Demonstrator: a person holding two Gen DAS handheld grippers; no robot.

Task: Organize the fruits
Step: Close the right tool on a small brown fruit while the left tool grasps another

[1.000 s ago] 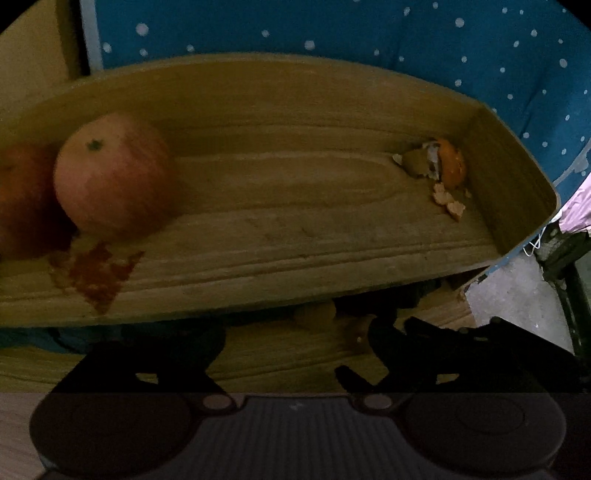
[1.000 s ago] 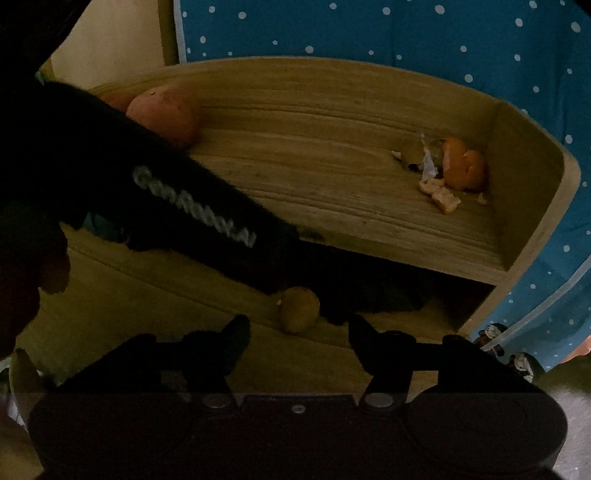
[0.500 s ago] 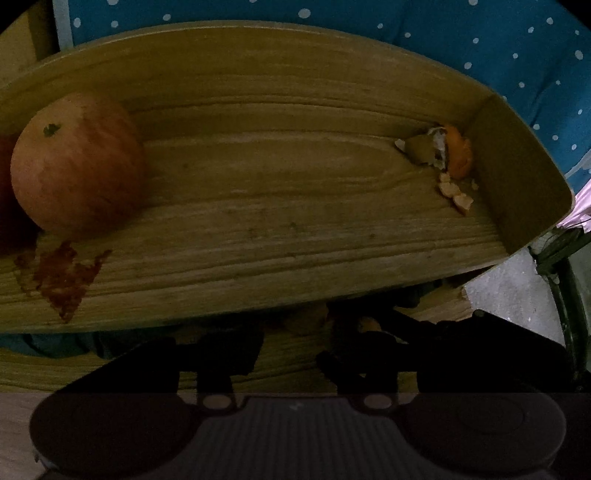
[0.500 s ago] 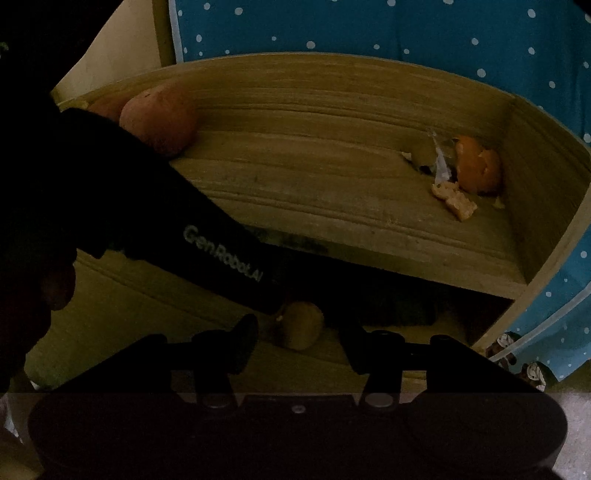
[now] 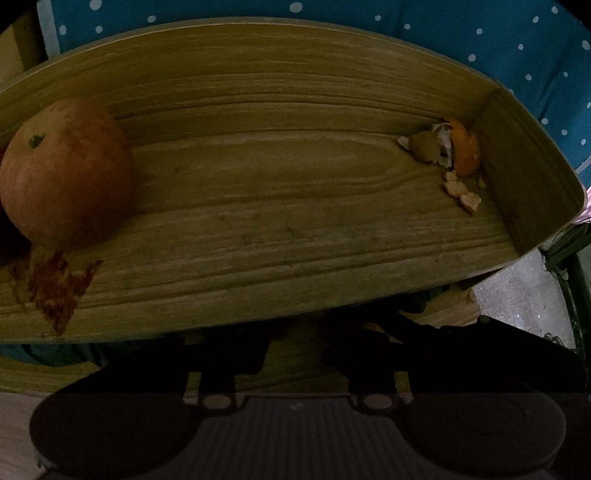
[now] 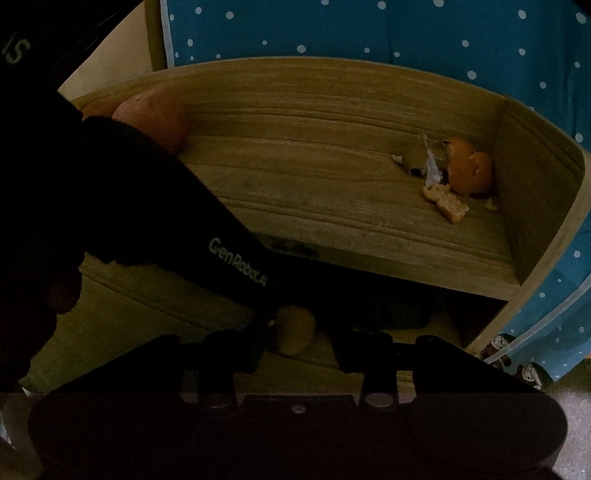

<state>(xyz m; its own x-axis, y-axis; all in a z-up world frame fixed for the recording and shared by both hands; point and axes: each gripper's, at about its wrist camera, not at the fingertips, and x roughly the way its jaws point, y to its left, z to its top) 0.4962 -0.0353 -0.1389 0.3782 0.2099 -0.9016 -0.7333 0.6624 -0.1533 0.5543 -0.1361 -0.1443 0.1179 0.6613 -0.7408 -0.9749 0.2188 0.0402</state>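
A small yellow-brown fruit [image 6: 295, 330] lies on the lower wooden shelf [image 6: 155, 306]. My right gripper [image 6: 295, 338] is open, with one finger on each side of the fruit and not touching it. The left gripper's black body [image 6: 207, 236] reaches in from the upper left, and one of its fingertips [image 6: 264, 321] is against the fruit's left side. In the left wrist view my left gripper [image 5: 295, 339] has its fingers close together in deep shadow; contact with the fruit is hidden. A reddish apple [image 5: 66, 173] sits at the left of the upper shelf [image 5: 295, 221].
Orange peel and scraps [image 5: 458, 158] lie in the upper shelf's right corner, and a red peel piece [image 5: 55, 288] lies in front of the apple. A blue dotted cloth [image 6: 369, 29] hangs behind. The shelf's right wall [image 6: 535, 206] rises steeply. Grey floor [image 5: 517, 295] shows at the right.
The left gripper's fingers have drawn much closer together and it has pushed in toward the shelf. The right gripper moved nearer the small fruit, its fingers narrowing slightly.
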